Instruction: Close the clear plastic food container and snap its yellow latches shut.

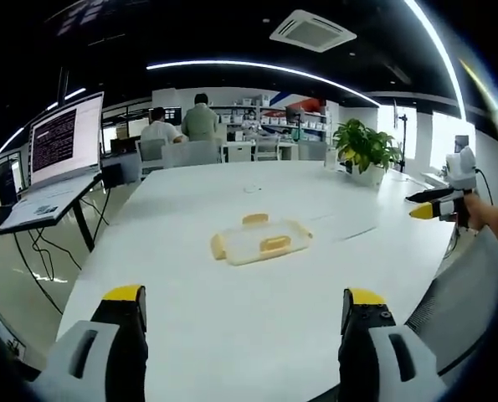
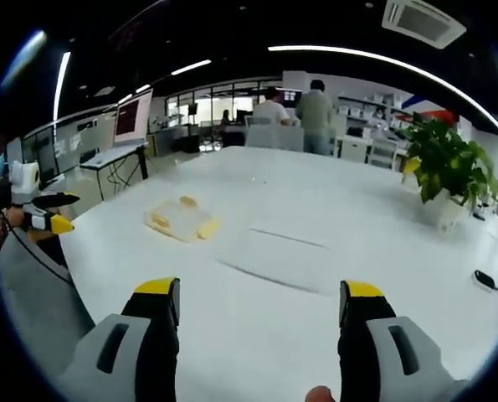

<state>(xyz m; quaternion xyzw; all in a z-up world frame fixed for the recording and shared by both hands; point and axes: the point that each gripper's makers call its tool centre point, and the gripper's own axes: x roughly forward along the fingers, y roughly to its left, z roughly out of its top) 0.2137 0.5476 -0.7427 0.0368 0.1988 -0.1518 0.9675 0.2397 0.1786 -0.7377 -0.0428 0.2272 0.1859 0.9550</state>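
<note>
**Both grippers open above a white table, container well ahead**

Yellow-tipped jaws of the left gripper (image 1: 244,306) stand wide apart over bare tabletop, holding nothing. In the right gripper view the right gripper (image 2: 259,300) is the same: jaws spread, nothing between them.

Farther out on the white table (image 1: 232,335) lies the clear container (image 1: 261,239), low and flat, with yellow latches (image 1: 254,219) showing at its edges; whether its lid is fully seated cannot be told. It sits well apart from both grippers, with nothing between it and them. In the right gripper view it lies left of centre (image 2: 180,221).

At the table's far right corner stands a potted plant (image 1: 364,151). Left of the table, a laptop (image 1: 60,159) with a lit screen rests on a stand. Beyond the far end, two people (image 1: 186,121) are seen from behind near shelves. A ceiling air unit (image 1: 312,30) and long light strips hang overhead.
</note>
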